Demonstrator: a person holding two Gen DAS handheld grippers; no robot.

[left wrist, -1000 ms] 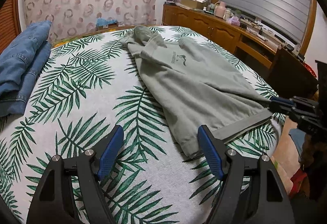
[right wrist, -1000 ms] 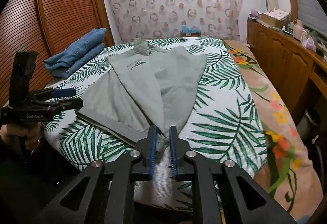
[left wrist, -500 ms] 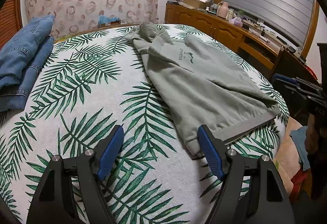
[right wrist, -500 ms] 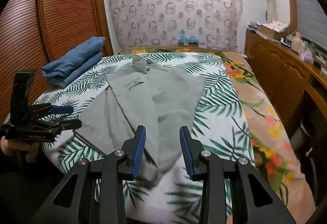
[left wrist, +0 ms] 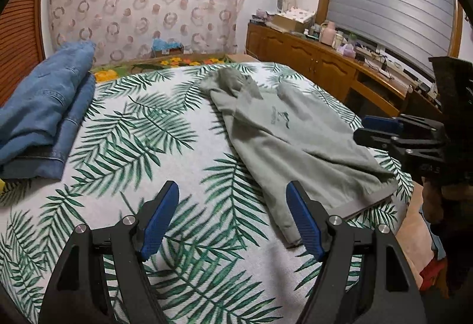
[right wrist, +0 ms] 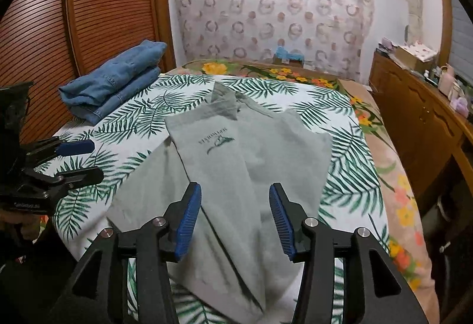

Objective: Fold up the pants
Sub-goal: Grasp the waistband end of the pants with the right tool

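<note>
**Grey-green pants lie folded lengthwise on the palm-leaf bedspread, both grippers free**

Left wrist view: the left gripper (left wrist: 232, 219) hangs above the palm-leaf bedspread (left wrist: 142, 146) with its blue pads spread wide and nothing between them. The grey-green pants (left wrist: 295, 146) lie just ahead and to the right, running from the far middle of the bed to its near right edge, a printed logo facing up. The right gripper (left wrist: 381, 130) shows at the right edge beside the pants' hem end. Folded blue jeans (left wrist: 44, 117) sit well apart at the left.

Right wrist view: the right gripper (right wrist: 235, 216) has just been opening; its pads stand apart above the pants (right wrist: 236, 176), and the cloth lies below and beyond them, not pinched. The left gripper (right wrist: 74, 161) hangs at the left over the bedspread (right wrist: 348, 170), parted. The jeans (right wrist: 118, 81) rest at the far left by the slatted wardrobe door (right wrist: 103, 14).
</note>
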